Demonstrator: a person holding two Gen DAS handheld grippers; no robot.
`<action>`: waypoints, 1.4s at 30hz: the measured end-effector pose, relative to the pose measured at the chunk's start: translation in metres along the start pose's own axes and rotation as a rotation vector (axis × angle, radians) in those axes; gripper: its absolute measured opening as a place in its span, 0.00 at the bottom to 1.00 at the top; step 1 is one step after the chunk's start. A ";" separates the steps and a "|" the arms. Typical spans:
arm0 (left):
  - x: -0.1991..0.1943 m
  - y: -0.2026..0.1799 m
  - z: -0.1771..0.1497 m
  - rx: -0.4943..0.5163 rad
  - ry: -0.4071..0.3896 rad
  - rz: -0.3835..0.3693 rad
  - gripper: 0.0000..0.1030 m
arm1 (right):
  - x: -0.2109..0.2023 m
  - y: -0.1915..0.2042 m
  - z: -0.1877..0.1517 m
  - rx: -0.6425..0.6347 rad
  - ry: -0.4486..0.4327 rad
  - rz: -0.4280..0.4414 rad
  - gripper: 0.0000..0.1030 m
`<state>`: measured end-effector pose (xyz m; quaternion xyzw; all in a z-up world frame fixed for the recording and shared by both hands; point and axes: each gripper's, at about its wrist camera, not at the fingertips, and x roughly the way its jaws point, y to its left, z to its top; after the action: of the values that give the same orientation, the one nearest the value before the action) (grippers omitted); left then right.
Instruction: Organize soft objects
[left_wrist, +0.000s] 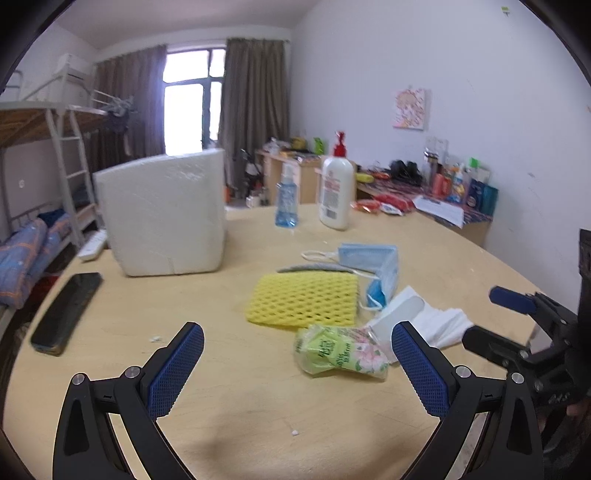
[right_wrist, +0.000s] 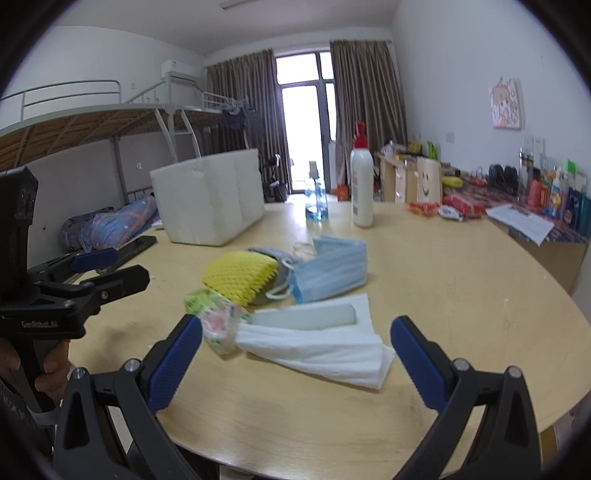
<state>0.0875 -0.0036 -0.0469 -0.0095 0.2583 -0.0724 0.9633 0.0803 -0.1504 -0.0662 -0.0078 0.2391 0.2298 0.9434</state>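
A pile of soft things lies mid-table: a yellow foam net (left_wrist: 304, 300) (right_wrist: 240, 275), blue face masks (left_wrist: 373, 266) (right_wrist: 330, 271), a green tissue pack (left_wrist: 338, 350) (right_wrist: 214, 317) and a white tissue stack (left_wrist: 424, 321) (right_wrist: 317, 345). A white foam box (left_wrist: 162, 214) (right_wrist: 210, 199) stands behind them. My left gripper (left_wrist: 297, 352) is open, just short of the tissue pack. My right gripper (right_wrist: 295, 343) is open, with the white tissues lying between its fingers. Each gripper shows at the edge of the other's view.
A blue spray bottle (left_wrist: 286, 199) (right_wrist: 317, 201) and a white lotion bottle (left_wrist: 336, 192) (right_wrist: 362, 184) stand at the table's far side. A black phone (left_wrist: 66, 312) and a white remote (left_wrist: 92, 244) lie left. Cluttered desks line the right wall; bunk beds stand left.
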 end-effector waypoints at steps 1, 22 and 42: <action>0.004 -0.001 0.000 0.005 0.014 -0.018 0.99 | 0.001 -0.005 -0.001 0.014 0.006 -0.004 1.00; 0.075 -0.021 0.003 0.068 0.239 -0.150 0.80 | 0.023 -0.029 -0.004 0.059 0.114 -0.004 1.00; 0.078 -0.015 -0.002 0.053 0.263 -0.183 0.51 | 0.041 -0.015 -0.002 -0.017 0.196 0.021 1.00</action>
<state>0.1511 -0.0300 -0.0863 0.0019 0.3783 -0.1672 0.9105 0.1176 -0.1463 -0.0876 -0.0357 0.3283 0.2399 0.9129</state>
